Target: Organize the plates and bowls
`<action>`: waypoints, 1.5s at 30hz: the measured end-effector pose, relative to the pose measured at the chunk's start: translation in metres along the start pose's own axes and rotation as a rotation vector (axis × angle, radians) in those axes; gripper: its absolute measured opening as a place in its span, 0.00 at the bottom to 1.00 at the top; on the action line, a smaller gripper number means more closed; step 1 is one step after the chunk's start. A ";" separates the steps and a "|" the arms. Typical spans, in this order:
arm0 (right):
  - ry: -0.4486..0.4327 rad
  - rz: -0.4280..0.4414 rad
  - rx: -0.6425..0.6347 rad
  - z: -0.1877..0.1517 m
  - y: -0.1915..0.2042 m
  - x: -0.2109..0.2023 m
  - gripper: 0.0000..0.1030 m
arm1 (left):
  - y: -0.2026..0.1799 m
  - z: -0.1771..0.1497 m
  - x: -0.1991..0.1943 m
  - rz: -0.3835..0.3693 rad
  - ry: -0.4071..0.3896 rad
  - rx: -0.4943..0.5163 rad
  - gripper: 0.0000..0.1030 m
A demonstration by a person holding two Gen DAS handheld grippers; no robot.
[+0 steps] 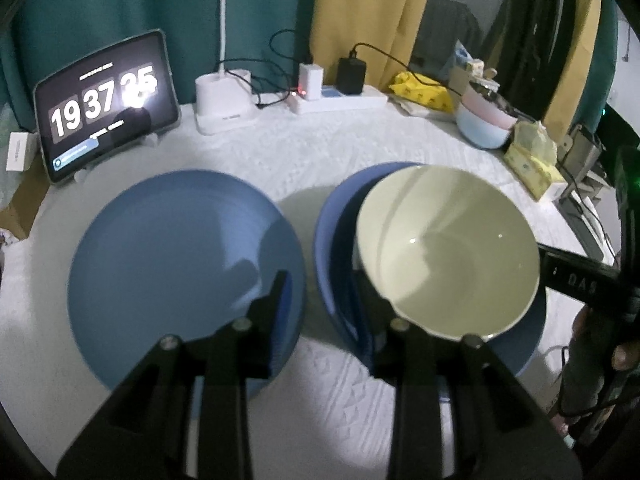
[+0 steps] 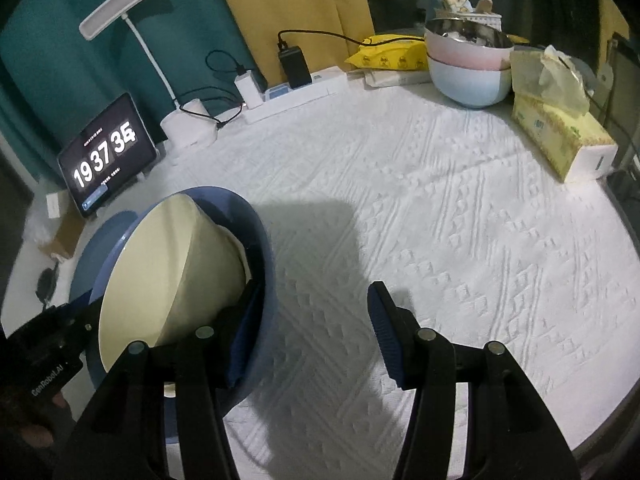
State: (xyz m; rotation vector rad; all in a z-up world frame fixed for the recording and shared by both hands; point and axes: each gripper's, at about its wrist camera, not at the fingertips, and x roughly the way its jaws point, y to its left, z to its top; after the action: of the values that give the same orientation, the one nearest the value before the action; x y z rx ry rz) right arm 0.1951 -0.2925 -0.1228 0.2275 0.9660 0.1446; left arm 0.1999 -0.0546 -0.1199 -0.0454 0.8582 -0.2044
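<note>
A flat blue plate [image 1: 172,264] lies on the white cloth at the left. Right of it stands a blue bowl [image 1: 332,232] with a pale green bowl [image 1: 448,248] leaning tilted inside it. My left gripper [image 1: 320,292] straddles the blue bowl's left rim. One finger is over the plate and the other is inside the bowl beside the green one, with a gap showing, so it is open. My right gripper [image 2: 314,286] is open wide. Its left finger lies against the blue bowl [image 2: 260,232] beside the green bowl [image 2: 168,280], and its right finger hangs over bare cloth.
Along the back stand a tablet clock [image 1: 106,104], a white lamp base [image 1: 224,104] and a power strip [image 1: 340,100] with chargers. Stacked pastel bowls [image 2: 468,72], a yellow packet [image 2: 388,56] and a tissue box [image 2: 560,136] sit at the back right. White cloth [image 2: 460,240] spreads to the right.
</note>
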 end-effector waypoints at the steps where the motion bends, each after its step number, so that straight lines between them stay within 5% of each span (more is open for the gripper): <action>1: -0.003 0.004 0.001 0.000 0.000 0.000 0.53 | 0.001 -0.001 0.000 -0.004 -0.002 -0.006 0.30; 8: -0.056 0.019 -0.056 -0.007 0.023 -0.005 0.10 | -0.002 -0.003 -0.003 -0.012 -0.029 0.000 0.25; 12: -0.072 0.020 -0.042 -0.008 0.024 -0.004 0.10 | -0.002 -0.003 -0.003 -0.031 -0.032 -0.004 0.15; 45: -0.142 -0.017 -0.066 -0.008 0.038 -0.046 0.09 | -0.009 -0.005 -0.035 -0.054 -0.087 0.013 0.13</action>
State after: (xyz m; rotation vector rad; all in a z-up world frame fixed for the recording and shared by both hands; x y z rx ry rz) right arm 0.1621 -0.2649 -0.0805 0.1669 0.8209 0.1424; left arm 0.1727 -0.0565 -0.0960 -0.0646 0.7698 -0.2570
